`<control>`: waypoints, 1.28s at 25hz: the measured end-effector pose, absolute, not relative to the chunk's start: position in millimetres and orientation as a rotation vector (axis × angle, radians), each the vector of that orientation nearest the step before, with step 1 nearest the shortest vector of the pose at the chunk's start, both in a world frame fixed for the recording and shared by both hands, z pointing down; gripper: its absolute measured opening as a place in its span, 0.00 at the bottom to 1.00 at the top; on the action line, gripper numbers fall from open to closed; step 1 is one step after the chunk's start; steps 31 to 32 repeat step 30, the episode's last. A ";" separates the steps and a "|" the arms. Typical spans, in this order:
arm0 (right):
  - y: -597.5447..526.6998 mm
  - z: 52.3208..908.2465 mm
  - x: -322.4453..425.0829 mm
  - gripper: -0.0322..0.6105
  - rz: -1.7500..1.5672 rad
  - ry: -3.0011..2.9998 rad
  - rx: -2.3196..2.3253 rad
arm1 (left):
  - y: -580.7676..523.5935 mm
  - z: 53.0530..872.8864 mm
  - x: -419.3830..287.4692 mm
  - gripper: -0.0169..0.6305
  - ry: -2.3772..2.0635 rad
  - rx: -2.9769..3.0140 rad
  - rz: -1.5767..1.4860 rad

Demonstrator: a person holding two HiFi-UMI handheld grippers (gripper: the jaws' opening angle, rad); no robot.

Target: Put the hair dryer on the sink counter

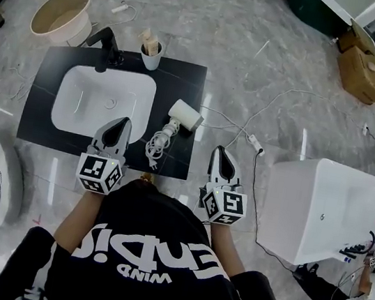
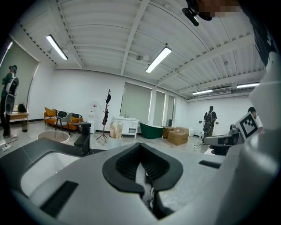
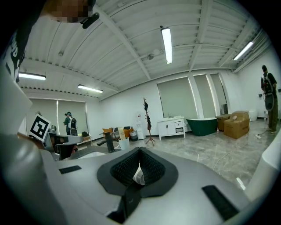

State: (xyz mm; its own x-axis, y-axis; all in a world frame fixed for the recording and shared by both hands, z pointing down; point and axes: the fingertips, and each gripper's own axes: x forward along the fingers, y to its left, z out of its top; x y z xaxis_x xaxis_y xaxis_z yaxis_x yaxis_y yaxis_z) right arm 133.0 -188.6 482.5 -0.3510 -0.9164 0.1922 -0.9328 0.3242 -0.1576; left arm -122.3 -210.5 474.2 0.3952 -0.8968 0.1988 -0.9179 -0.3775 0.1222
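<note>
- Closest in, the person's black T-shirt (image 1: 149, 260) fills the bottom of the head view: soft cloth with white print, cut off by the lower edge.
- Next up are the left gripper (image 1: 122, 124) and the right gripper (image 1: 220, 151). Both point forward, smooth grey shells tapering to narrow tips behind their marker cubes.
- The left gripper's ribbed black pads are pressed together with nothing between them. It sits over the front part of the dark counter (image 1: 184, 82), beside the basin.
- The right gripper's jaws are together too, and empty. A pale sliver shows in the gap below its tips, too small to identify. It sits past the counter's right edge, over the floor.
- On the counter lies the white hair dryer (image 1: 180, 118), right of the basin, between the two grippers and a little beyond them. Neither touches it.
- Its coiled white cord (image 1: 155, 146) trails toward the front edge, and the dryer's head lies near the right edge.
- The white basin (image 1: 103, 101) is a glossy rounded rectangle sunk into the matte counter.
- At the back edge stand a black faucet (image 1: 105, 48) and a white cup (image 1: 151, 54), its contents hard to make out.
- The polished grey floor (image 1: 257, 65) is open to the right, crossed by thin cable and a power strip (image 1: 255, 144).
- Off to the right stands a white rectangular tub (image 1: 324, 203).
- Farthest back are a round tub (image 1: 62, 14) and cardboard boxes (image 1: 363, 68).
</note>
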 end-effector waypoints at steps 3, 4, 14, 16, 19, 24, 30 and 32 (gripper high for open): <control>-189.3 482.3 128.8 0.09 0.370 -2.510 1.730 | -211.7 473.9 -124.2 0.04 -1.627 2.438 0.148; -189.5 481.8 127.2 0.09 0.367 -2.513 1.723 | -211.7 473.3 -125.0 0.04 -1.632 2.437 0.148; -192.4 477.1 120.1 0.09 0.354 -2.531 1.705 | -208.9 472.5 -132.5 0.04 -1.655 2.418 0.146; -192.7 477.8 120.2 0.09 0.355 -2.532 1.704 | -208.6 473.3 -132.0 0.04 -1.656 2.419 0.148; -193.5 478.8 120.1 0.09 0.358 -2.531 1.705 | -208.8 474.2 -132.5 0.04 -1.658 2.417 0.149; -194.3 479.0 117.8 0.09 0.361 -2.530 1.697 | -208.5 476.1 -134.1 0.04 -1.661 2.414 0.160; -195.3 477.5 118.8 0.09 0.357 -2.532 1.696 | -209.2 475.7 -133.0 0.04 -1.662 2.413 0.162; -195.3 477.5 118.8 0.09 0.357 -2.532 1.696 | -209.2 475.7 -133.0 0.04 -1.662 2.413 0.162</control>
